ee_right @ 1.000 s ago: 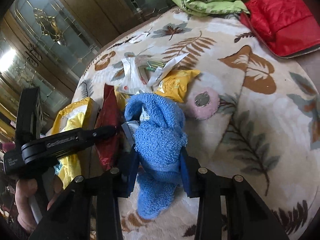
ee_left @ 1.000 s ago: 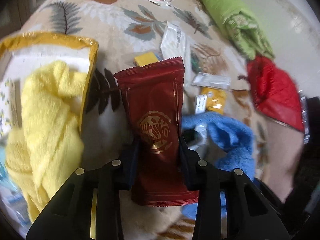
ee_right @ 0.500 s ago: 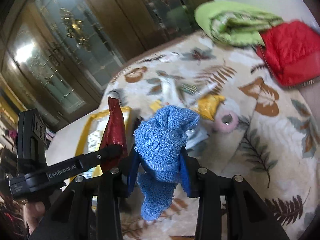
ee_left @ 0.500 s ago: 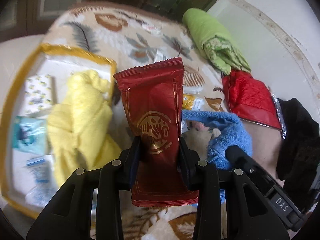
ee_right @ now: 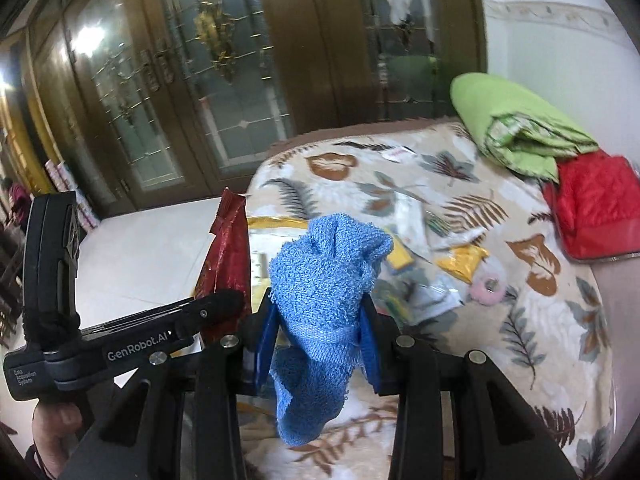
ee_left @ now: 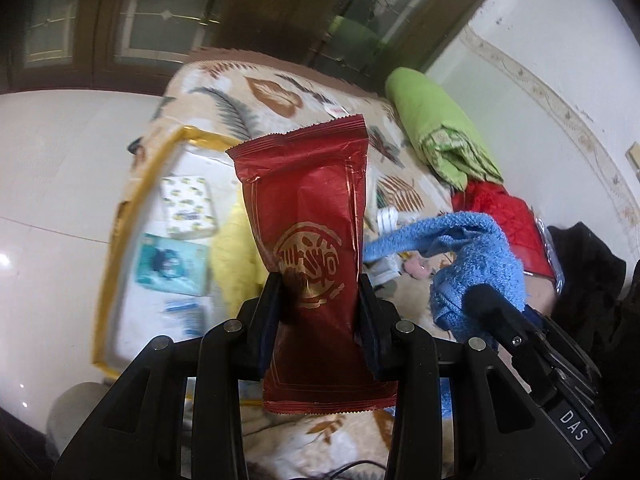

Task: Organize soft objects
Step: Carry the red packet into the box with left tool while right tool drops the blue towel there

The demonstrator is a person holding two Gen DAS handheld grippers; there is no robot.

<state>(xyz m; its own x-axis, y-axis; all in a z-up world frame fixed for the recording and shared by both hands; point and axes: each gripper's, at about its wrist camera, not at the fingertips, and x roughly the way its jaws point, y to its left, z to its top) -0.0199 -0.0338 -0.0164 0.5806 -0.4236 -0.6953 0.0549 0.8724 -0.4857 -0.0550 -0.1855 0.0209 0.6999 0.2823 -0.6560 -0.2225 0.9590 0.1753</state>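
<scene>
Left wrist view: left gripper (ee_left: 318, 308) is clamped low on a slick red foil packet (ee_left: 310, 216), held in the air over the gold-rimmed box (ee_left: 116, 236); most of it stands above the pads, so it could slide out or tip. Right wrist view: right gripper (ee_right: 318, 332) pinches a bunched blue towel (ee_right: 324, 280) above the leaf-print blanket (ee_right: 540, 344), and its dangling tail may snag the clutter or the left tool close beside it.

Dark wooden glass-paned doors (ee_right: 192, 92), white wall (ee_left: 560, 40), pale glossy tiled floor (ee_left: 52, 184).

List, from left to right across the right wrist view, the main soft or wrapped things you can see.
Red packet → blue towel → pink ring → green bedding → red quilted bag.
</scene>
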